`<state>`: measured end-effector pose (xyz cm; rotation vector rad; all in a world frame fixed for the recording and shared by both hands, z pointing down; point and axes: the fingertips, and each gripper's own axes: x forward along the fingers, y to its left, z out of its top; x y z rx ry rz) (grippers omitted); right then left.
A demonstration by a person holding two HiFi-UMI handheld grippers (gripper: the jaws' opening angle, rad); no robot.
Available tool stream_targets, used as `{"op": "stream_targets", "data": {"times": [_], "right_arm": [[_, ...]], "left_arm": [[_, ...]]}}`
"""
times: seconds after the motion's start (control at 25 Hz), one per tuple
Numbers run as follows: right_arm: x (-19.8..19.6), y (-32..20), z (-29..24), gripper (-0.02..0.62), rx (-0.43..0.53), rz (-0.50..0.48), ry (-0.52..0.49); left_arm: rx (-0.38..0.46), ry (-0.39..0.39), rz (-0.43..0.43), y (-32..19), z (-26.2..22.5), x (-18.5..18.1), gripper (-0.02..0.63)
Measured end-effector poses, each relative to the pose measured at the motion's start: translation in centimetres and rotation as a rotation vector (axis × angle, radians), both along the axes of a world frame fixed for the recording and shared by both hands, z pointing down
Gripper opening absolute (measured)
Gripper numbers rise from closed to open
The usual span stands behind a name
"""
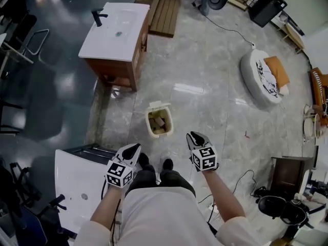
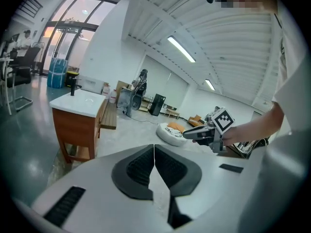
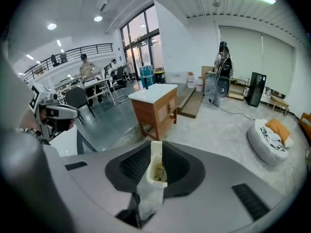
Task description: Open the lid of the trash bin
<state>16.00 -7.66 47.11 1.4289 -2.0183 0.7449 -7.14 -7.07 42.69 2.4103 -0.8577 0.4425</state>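
The bin (image 1: 159,121) stands on the floor (image 1: 205,101), its lid (image 1: 158,106) apparently raised at its far side. Both grippers hang on the bin's near side, clear of it. The left gripper (image 1: 137,147) has its jaws pressed together and empty. The right gripper (image 1: 192,135) has a narrow gap and grips nothing.

L gripper (image 1: 134,147) & R gripper (image 1: 193,136) are being held side by side ahead of the torso, both forearms being extended fwd. L jaws are being pressed together; R jaws are being held slightly apart, empty.
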Motion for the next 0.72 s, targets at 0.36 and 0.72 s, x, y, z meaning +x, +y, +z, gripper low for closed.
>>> {"op": "stream_targets", "data": {"times": [0.36, 0.72], "right_arm": [[-1.1, -0.4, -7.6, 0.071, 0.152, -0.030, 0.002], [-0.1, -0.5, -12.1, 0.071, 0.269, -0.137, 0.008]], "left_arm": [[0.081, 0.022, 0.001, -0.9, -5.8, -0.9, 0.018], [0.168, 0.034, -0.099, -0.8, -9.6, -0.1, 0.018]]}}
